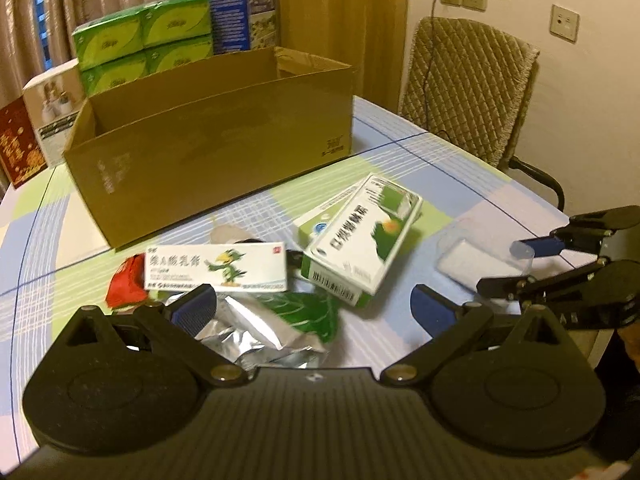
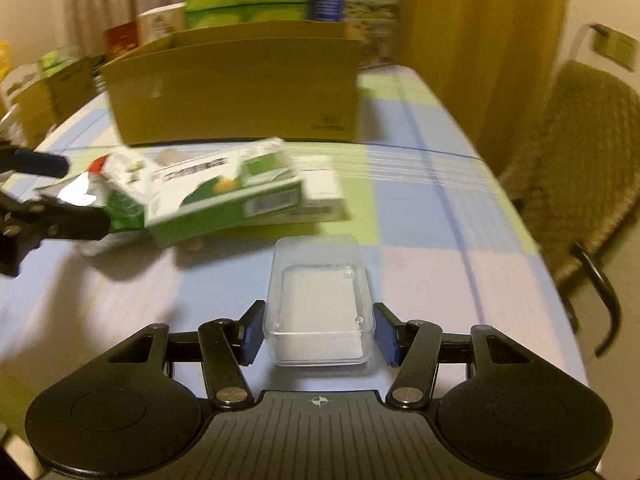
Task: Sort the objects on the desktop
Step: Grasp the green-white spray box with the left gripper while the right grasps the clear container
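- Cardboard carton (image 1: 224,136), open at the top, stands at the back of the desk (image 1: 460,168), which wears a checked cloth of blue, green and pink.
- Left claw (image 1: 314,306) is spread wide and holds nothing; it hangs over a silver foil pouch (image 1: 248,332) with a green print.
- Beside the pouch lies a red packet (image 1: 128,282), and a long white box with a cartoon bird (image 1: 218,266) rests partly over both.
- A green-and-white medicine box (image 1: 360,236) sits tilted on another box, just right of the bird box and in front of the carton.
- Right claw (image 2: 319,334) brackets a clear plastic case (image 2: 318,300) on the desk; its blue pads (image 2: 253,332) stand just off the case's sides, with a thin gap showing, so it is released and not yet gripping.
- From the left wrist view the case (image 1: 476,256) lies at the right of the pile, well apart from the carton.
- Green tissue packs (image 1: 144,44) and a blue box (image 1: 240,12) are stacked behind the carton.
- A chair with a quilted cover (image 1: 468,92) stands at the desk's right side.
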Action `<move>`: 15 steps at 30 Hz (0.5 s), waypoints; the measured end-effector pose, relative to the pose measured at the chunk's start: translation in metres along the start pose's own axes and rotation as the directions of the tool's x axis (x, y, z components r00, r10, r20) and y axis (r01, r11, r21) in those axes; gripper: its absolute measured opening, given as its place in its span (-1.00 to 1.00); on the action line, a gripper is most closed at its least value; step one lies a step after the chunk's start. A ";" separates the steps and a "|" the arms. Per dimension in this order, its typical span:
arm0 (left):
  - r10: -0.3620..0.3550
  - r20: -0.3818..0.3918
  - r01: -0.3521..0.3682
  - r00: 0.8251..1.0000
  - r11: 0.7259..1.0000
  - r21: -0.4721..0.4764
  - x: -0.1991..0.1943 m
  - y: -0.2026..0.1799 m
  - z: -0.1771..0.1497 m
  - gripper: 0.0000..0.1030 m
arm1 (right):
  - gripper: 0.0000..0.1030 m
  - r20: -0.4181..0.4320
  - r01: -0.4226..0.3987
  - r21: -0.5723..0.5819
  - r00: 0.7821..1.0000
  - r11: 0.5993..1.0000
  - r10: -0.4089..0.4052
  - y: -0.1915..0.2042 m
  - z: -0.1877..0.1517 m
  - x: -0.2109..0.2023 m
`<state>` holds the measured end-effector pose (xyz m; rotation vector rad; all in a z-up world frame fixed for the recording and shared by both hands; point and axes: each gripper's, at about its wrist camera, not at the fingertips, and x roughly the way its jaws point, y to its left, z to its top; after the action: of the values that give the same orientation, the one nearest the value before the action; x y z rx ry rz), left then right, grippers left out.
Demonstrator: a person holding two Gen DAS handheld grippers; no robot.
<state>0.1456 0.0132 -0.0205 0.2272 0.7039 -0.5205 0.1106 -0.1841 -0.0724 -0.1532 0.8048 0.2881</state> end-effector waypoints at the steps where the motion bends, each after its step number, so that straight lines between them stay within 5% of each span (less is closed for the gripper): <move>1: -0.002 0.002 0.002 1.000 1.000 0.013 0.001 -0.004 0.002 0.97 | 0.03 -0.001 0.011 0.011 1.000 1.000 -0.011 -0.003 0.000 0.000; 9: -0.051 -0.002 0.050 0.999 0.981 0.189 0.027 -0.036 0.017 0.97 | 0.03 -0.005 0.055 0.053 0.998 0.997 -0.055 -0.019 -0.002 0.006; 15: -0.065 -0.026 0.070 0.998 0.929 0.363 0.054 -0.058 0.009 0.93 | 0.03 -0.006 0.056 0.083 0.998 0.995 -0.056 -0.026 -0.001 0.012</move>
<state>0.1547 -0.0596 -0.0519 0.5564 0.6252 -0.7163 0.1261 -0.2062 -0.0811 -0.0981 0.8138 0.2014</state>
